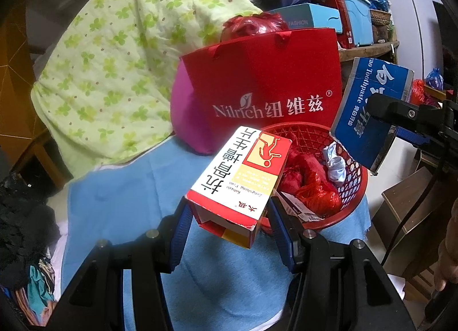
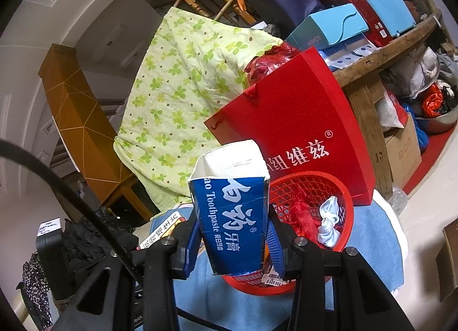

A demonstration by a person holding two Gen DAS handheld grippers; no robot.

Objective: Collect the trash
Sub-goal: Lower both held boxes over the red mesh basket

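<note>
Both cartons raised just short of the red mesh basket (image 1: 355, 176), ready for dropping in. Left gripper (image 1: 229, 216) clamped on the red-and-white medicine box (image 1: 243, 170), poised at the basket's near rim. Right gripper (image 2: 233, 242) pinching the blue toothpaste carton (image 2: 232, 216), open end up, above the rim. Inside the basket already: red plastic wrap (image 1: 312, 185), crumpled white mask (image 2: 329, 225). Behind the basket, the red Nilrich gift bag (image 1: 266, 79).
</note>
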